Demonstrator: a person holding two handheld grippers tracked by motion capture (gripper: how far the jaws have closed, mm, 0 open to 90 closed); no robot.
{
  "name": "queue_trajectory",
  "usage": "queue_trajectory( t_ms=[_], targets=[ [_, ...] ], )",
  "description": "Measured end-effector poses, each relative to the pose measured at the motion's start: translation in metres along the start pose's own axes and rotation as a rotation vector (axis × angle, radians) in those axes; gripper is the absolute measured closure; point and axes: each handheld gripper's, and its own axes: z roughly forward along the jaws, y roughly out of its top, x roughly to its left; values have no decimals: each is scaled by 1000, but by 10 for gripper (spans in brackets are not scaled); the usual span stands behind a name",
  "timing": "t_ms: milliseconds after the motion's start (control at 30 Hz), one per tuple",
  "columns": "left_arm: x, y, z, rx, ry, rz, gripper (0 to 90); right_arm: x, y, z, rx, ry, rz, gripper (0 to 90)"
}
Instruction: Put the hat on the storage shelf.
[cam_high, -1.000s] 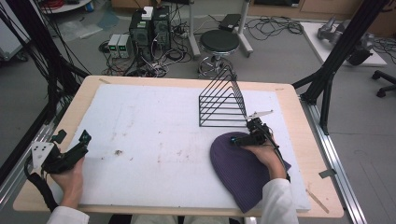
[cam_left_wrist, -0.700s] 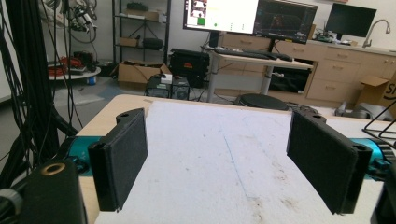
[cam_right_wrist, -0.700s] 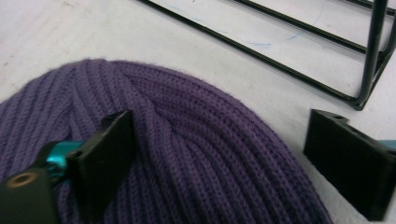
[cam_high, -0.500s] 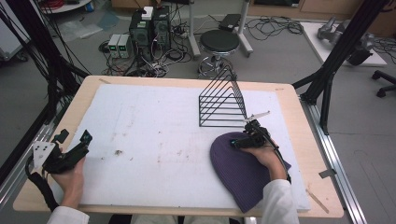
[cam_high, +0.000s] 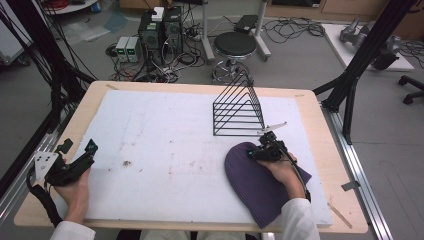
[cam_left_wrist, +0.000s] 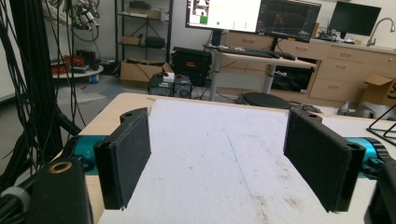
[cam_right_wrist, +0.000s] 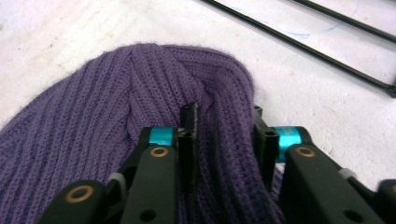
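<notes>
A purple knitted beanie lies flat on the white table cover at the front right. My right gripper sits at the beanie's far edge. In the right gripper view the two jaws stand close together with a raised fold of the beanie pinched between them, so the right gripper is shut on the knit. My left gripper rests at the table's front left corner. Its jaws stand wide apart in the left gripper view, and the left gripper holds nothing.
A black wire rack with triangular dividers stands just beyond the beanie, and its base rods lie close ahead of the right jaws. The table's wooden rim borders the cover. A stool and cables sit on the floor behind.
My right gripper has edged slightly left onto the beanie's top edge. The left gripper has stayed still.
</notes>
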Motion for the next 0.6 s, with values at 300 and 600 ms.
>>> queue_trajectory(
  t_ms=[300, 600],
  targets=[
    [0, 0, 0, 2, -10, -1, 232, 4, 0, -5, -11, -37, -24, 764],
    [-1, -1, 1, 1, -12, 0, 232, 5, -3, -21, -117, -82, 8, 763]
  ],
)
